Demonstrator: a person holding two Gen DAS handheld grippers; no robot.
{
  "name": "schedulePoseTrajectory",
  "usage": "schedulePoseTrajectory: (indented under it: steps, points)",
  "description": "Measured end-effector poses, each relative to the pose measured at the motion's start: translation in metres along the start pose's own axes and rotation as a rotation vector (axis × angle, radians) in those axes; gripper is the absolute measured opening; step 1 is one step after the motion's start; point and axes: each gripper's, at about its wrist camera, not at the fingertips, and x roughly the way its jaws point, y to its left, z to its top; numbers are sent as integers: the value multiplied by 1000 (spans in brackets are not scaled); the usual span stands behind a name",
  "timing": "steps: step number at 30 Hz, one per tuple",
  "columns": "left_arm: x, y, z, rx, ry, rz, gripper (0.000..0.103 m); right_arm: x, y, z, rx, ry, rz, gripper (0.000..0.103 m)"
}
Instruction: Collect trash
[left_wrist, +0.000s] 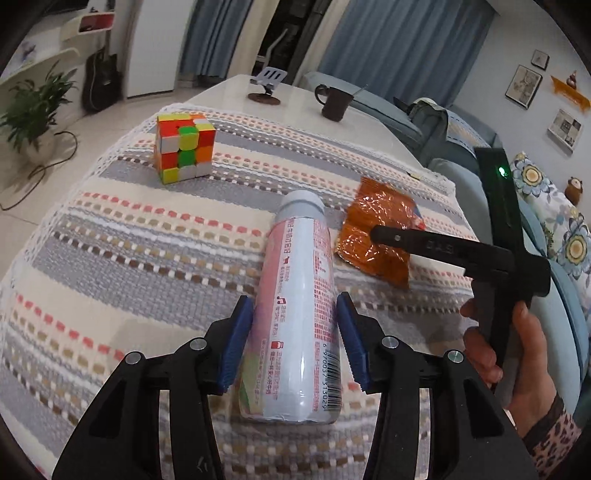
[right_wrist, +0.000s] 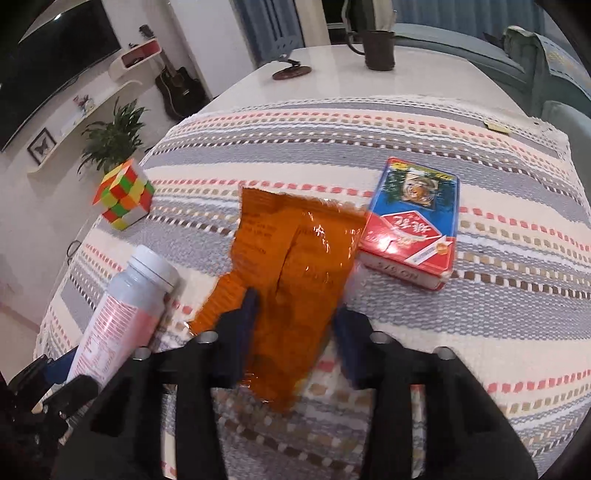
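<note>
Lengthwise, the bottle (left_wrist: 295, 295) lies cap-away between spread left jaws; right jaws straddle the wrapper (right_wrist: 291, 273).

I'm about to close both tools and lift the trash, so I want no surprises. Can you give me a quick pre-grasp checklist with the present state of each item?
1. Bottle lies between the left tool fingers: ok.
2. Left tool shut on the bottle: not ok; gaps show on both sides.
3. Orange wrapper lies between the right tool fingers: ok.
4. Right tool shut on the wrapper: not ok; jaws stand apart.
5. Card box clear of the wrapper: cannot tell; their edges meet or overlap.
6. Rubik's cube away from both grasps: ok.
</note>
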Motion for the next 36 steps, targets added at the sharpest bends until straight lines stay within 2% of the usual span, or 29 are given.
schedulePoseTrajectory:
  steps: [6,8,12,15,16,17,18,19,20,21,27,30,31,33,34,35,36]
  points:
    - [2,-12,0,51,36,-10,46,-30,1,-24,-21,-39,-13,18]
    - [3,-12,1,50,48,-19,51,-46,-8,-34,-14,-45,-10,14]
    - [8,-17,6,52,61,-6,67,-76,-31,-54,11,-25,29,14]
    - [17,-28,13,74,75,38,71,-90,-41,-67,15,-3,69,14]
    - [20,-30,14,79,79,51,71,-94,-44,-72,10,16,108,14]
    - [25,-34,16,84,85,78,71,-97,-44,-75,2,25,121,14]
    - [29,-36,18,90,93,97,71,-103,-45,-80,-19,25,97,14]
    - [33,-38,19,100,103,112,67,-107,-45,-83,-32,20,70,14]
    - [41,-41,19,116,128,137,60,-111,-46,-86,-38,16,50,14]
    - [45,-44,18,130,141,159,48,-117,-50,-90,-33,10,34,14]
    - [40,-49,7,147,132,155,47,-136,-75,-119,31,6,15,14]
    - [30,-56,-1,140,123,115,47,-144,-86,-133,69,16,-26,16]
    - [26,-59,-3,142,114,97,47,-149,-91,-139,81,14,-58,22]
    - [20,-66,-5,147,103,75,46,-158,-100,-148,104,9,-117,47]
    - [18,-69,-6,149,99,64,46,-163,-104,-152,113,0,-157,71]
    - [16,-73,-6,152,96,53,46,-169,-108,-157,119,-15,-196,77]
    - [15,-76,-6,154,96,45,46,-177,-112,-161,125,-24,-215,77]
